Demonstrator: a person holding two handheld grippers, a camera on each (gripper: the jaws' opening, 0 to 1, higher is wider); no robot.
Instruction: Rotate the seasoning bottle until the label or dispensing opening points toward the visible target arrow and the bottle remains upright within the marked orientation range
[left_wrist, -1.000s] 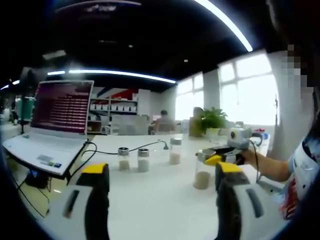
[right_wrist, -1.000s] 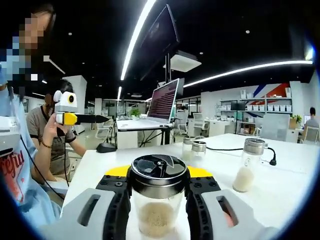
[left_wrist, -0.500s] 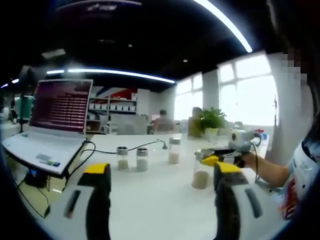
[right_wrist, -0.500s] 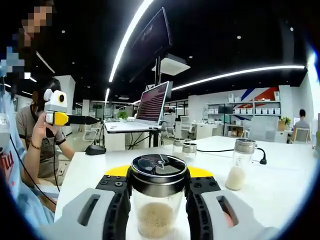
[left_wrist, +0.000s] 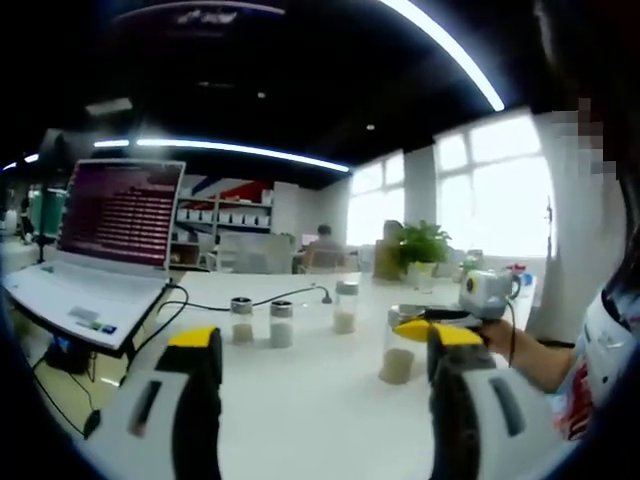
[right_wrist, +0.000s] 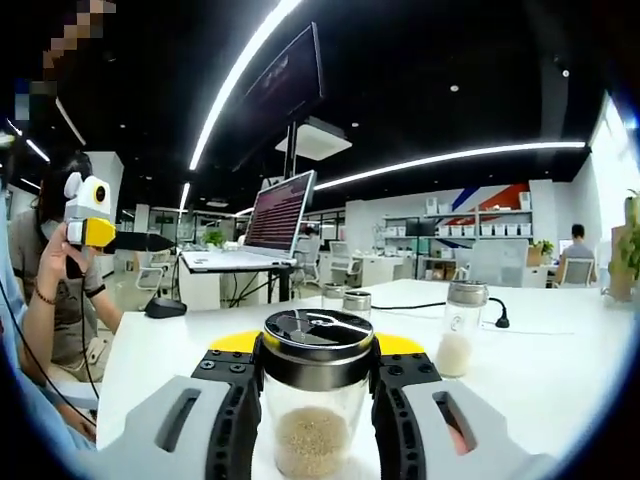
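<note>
White table (left_wrist: 300, 400) | right gripper (right_wrist: 316, 420) clamps seasoning bottle (right_wrist: 317, 400) | left gripper (left_wrist: 320, 400) wide open, empty

Seasoning bottle (right_wrist: 318, 400): clear glass, tan grains, black and silver lid.
Right gripper (right_wrist: 318, 425): grey and black jaws, yellow tips.
Left gripper (left_wrist: 325, 400): grey jaws, black inner faces, yellow tips.
Table (right_wrist: 560, 370): white.
Laptop (left_wrist: 95, 255): white body, purple screen with pale lines of text.
Three small jars (left_wrist: 280, 322): clear, silver caps, beige contents.
Cable (left_wrist: 270, 298): black.
Plant (left_wrist: 425, 240): green.
Ceiling (right_wrist: 420, 80): black, with white light strips.
</note>
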